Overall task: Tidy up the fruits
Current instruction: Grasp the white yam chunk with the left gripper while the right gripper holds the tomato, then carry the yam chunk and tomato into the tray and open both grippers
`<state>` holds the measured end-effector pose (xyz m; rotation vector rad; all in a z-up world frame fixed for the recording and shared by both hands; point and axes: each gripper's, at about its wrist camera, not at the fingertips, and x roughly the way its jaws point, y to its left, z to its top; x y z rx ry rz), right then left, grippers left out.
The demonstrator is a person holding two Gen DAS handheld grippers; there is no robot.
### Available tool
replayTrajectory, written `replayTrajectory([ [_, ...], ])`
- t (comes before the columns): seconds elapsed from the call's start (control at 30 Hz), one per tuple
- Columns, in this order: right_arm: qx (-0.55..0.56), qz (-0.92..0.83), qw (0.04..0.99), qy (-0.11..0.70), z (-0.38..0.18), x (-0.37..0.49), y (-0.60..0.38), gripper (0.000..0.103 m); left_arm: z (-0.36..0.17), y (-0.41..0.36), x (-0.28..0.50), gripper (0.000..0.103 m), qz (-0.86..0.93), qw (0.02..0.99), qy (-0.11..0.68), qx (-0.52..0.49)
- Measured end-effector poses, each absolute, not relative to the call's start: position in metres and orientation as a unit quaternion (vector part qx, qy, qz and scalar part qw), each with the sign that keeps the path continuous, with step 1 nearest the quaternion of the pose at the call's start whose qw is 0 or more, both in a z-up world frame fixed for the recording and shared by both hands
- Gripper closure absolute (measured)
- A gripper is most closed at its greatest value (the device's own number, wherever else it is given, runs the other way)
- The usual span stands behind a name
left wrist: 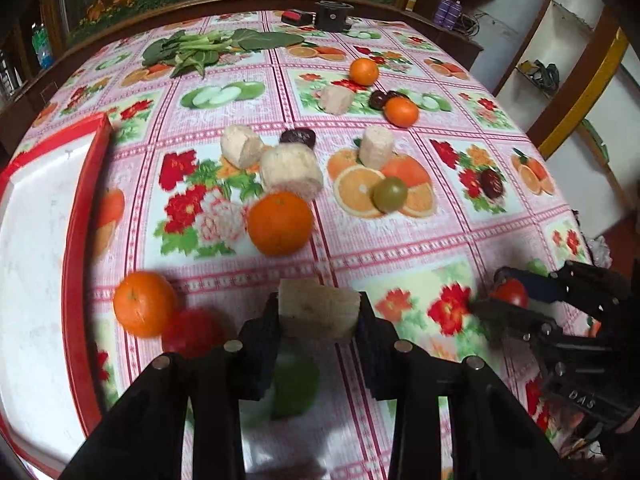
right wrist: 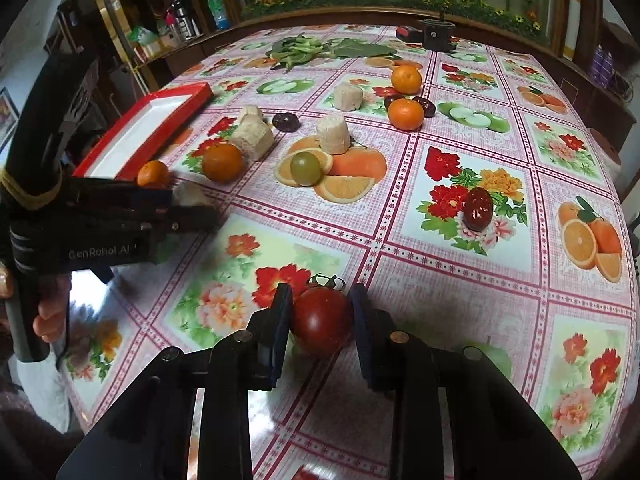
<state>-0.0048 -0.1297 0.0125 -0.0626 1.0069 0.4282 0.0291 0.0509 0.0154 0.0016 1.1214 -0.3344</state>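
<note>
**Two tongs, two catches over the flowered counter**

Both tongs are closed on something. The left tongs [left wrist: 319, 312] pinch a pale chunk [left wrist: 318, 312] between their pads, the piece sitting crosswise right at the fingertips. The right tongs [right wrist: 321, 316] clamp a dark red tomato [right wrist: 321, 320], its green stem pointing away from them, the pads pressed to either side of it. From the left tongs' side, the right tongs [left wrist: 504, 300] show low to the right with the tomato [left wrist: 510, 293] at their tip.

Just left of the left tongs lie an orange [left wrist: 144, 304] and a blurred red fruit [left wrist: 192, 332], touching each other. Straight ahead of them sits a bigger orange [left wrist: 280, 224], and beyond that two more pale chunks [left wrist: 290, 174] side by side, with a dark fruit [left wrist: 298, 137] behind. Ahead and to the right stands an upright chunk [left wrist: 376, 152], with a green tomato [left wrist: 390, 195] nearer. Far ahead are two more oranges [left wrist: 364, 71], another chunk [left wrist: 337, 99] and small dark fruits [left wrist: 378, 99].

A red tray [left wrist: 86, 184] with a white floor runs along the left of the left tongs; nothing is seen in the part that shows. Leafy greens [left wrist: 200, 50] lie at the far edge of the counter [left wrist: 400, 248], near a black block [left wrist: 334, 16].

To the right of the right tongs, well ahead, a glossy red date [right wrist: 478, 208] lies alone. A hand [right wrist: 48, 312] grips the left tool's handle at the left edge.
</note>
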Motion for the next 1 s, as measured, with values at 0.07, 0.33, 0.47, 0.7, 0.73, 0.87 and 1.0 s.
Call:
replayTrajectory([
  [0.07,-0.025,0.203,0.855,0.477,0.016,-0.009,-0.13,0.074,0.017,0.053,0.022,0.066,-0.165,0.83,0.533,-0.01],
  [0.33,-0.028,0.205,0.851,0.482,0.02,-0.013,-0.116,0.074,0.025,0.063,-0.008,0.066,-0.183,0.827,0.53,-0.035],
  [0.47,-0.034,0.217,0.847,0.484,0.023,-0.013,-0.098,0.074,0.034,0.077,-0.019,0.066,-0.178,0.835,0.519,-0.041],
  [0.7,-0.053,0.262,0.837,0.478,0.036,-0.012,-0.045,0.074,0.047,0.117,-0.031,0.066,-0.153,0.85,0.501,-0.059],
  [0.73,-0.056,0.273,0.834,0.477,0.038,-0.01,-0.033,0.074,0.048,0.124,-0.031,0.066,-0.148,0.851,0.499,-0.065],
  [0.87,-0.068,0.306,0.824,0.472,0.045,-0.004,0.007,0.075,0.053,0.16,-0.036,0.066,-0.12,0.86,0.489,-0.085],
  [1.0,-0.075,0.341,0.811,0.47,0.049,0.004,0.048,0.075,0.053,0.204,-0.04,0.066,-0.079,0.866,0.482,-0.104],
])
